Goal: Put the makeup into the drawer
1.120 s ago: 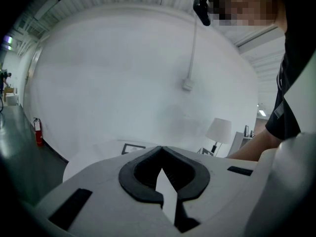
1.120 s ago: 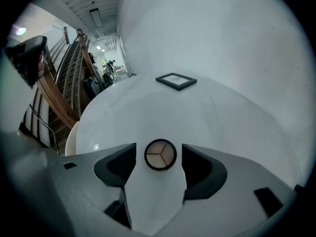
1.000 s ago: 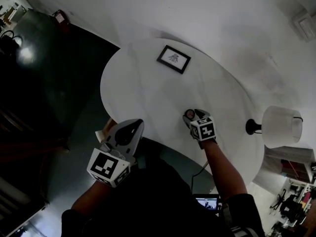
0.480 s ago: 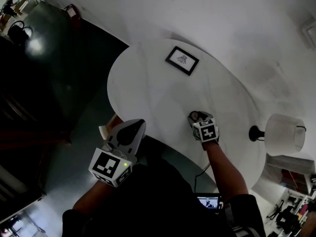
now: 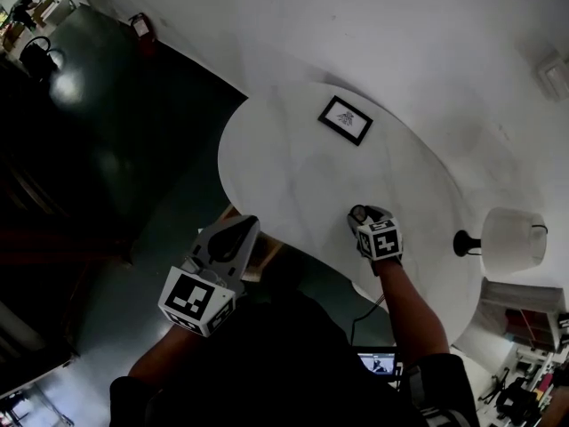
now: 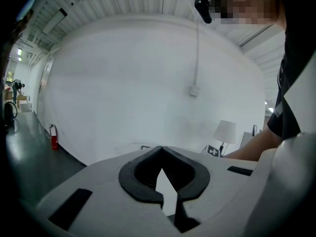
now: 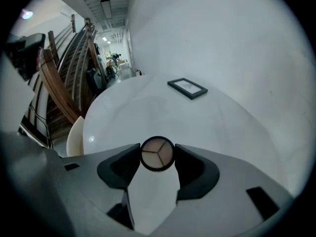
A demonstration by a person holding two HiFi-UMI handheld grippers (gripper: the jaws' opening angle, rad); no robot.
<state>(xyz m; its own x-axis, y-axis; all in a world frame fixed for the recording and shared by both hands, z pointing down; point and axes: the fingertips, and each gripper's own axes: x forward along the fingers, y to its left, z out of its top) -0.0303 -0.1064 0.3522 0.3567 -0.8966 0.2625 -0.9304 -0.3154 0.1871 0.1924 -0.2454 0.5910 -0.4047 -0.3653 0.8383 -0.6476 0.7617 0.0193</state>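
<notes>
White table (image 5: 293, 158) is showing its drawer (image 5: 260, 254) poking out by the left gripper (image 5: 242, 229), jaws pressing together on nothing, while the jaws of the right gripper (image 5: 364, 215) have just been closing and are pinching the round makeup (image 7: 157, 153) over the table.

White table (image 5: 293, 167), black-rimmed compact (image 7: 157, 153) (three beige wedges), black frame (image 5: 346, 119)

Plain white wall (image 5: 400, 34), dark glossy floor (image 5: 116, 123) with glare spot. Round white table (image 5: 293, 176) up against wall, framed picture (image 5: 346, 119) flat on top, white-shade lamp (image 5: 511, 238) at its right end. Red fire extinguisher (image 5: 142, 27) by wall. Wooden stair rails (image 7: 59, 83) off to side. Pretty dim overall.
</notes>
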